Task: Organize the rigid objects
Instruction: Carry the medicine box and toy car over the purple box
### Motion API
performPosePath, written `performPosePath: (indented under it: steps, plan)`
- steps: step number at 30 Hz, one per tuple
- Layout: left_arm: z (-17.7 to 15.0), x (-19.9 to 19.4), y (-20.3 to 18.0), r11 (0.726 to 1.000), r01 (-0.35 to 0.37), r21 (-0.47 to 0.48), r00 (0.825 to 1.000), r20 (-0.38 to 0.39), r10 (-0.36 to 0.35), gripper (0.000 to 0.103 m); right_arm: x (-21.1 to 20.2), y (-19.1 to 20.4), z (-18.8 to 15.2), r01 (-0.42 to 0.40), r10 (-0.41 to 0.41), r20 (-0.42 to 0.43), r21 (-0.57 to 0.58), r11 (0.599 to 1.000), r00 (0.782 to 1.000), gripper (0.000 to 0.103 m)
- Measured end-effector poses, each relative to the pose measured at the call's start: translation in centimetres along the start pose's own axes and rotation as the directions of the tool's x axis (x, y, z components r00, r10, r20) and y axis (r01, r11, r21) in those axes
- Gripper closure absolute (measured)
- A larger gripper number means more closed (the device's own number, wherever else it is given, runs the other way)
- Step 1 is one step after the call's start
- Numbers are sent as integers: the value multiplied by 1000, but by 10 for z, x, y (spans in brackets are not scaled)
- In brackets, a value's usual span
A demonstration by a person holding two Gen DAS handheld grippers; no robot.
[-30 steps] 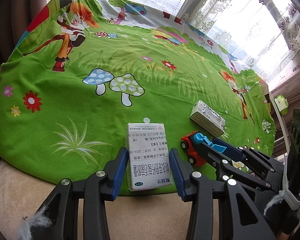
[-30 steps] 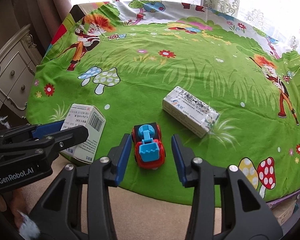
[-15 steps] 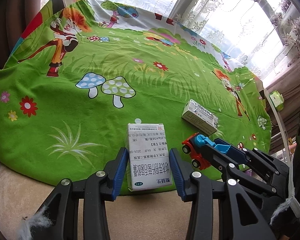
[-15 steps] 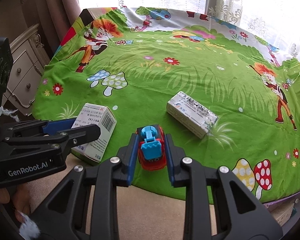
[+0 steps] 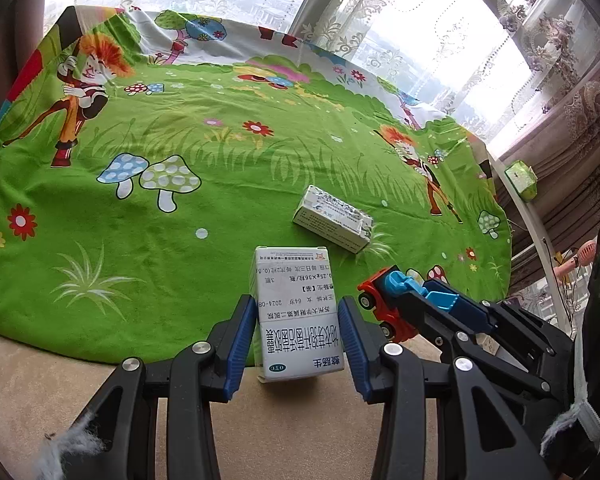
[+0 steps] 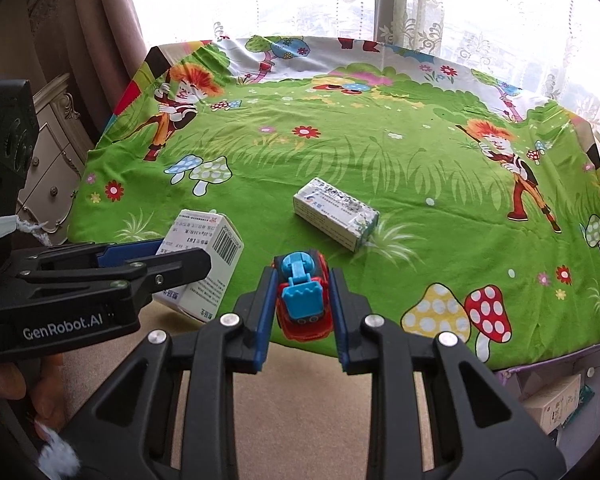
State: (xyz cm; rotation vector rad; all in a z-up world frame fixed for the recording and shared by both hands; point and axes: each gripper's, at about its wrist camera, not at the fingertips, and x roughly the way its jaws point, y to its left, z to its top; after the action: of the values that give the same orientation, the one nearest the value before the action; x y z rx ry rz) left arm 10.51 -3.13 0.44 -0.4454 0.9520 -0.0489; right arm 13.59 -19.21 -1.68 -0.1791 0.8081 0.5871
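While our left gripper (image 5: 298, 330) clamps its jaws on the white medicine box (image 5: 296, 312), marked OTC, our right gripper (image 6: 302, 306) pinches the red toy car (image 6: 304, 300) just right of it; "GenRobot.AI" reads on the left gripper.

Left gripper (image 5: 298, 328) at bottom centre clamping white medicine box (image 5: 296, 312) between blue pads (image 5: 240, 332), box lying lengthwise, printed face up. Right gripper (image 5: 396, 308) entering from lower right, gripping red and blue toy car (image 5: 384, 300). Second, smaller box (image 5: 334, 224) lying on green cartoon cloth (image 5: 180, 200) just above centre, apart from both. Lace curtains (image 5: 420, 20) glowing along top.
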Motion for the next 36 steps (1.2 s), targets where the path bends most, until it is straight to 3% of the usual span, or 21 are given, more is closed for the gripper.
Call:
performPosePath:
  steps: [13,22,30,36]
  plan:
    - [-15,-5,-61,992,59,110,998,-6,-59,59,-46,-45,-29,58,-62,41,94,994,997,73]
    - [-34,4,-119,966,141,216,990,-61,-130,59,-83,-96,-69,123,-135,48,204,971,990,73]
    - [-50,18,-172,929,225,293,972,-135,-193,59,-122,-160,-114,228,-250,24,335,914,968,73]
    - [-68,30,-213,885,291,363,952,-203,-230,59,-141,-202,-149,317,-337,-27,418,852,941,73]
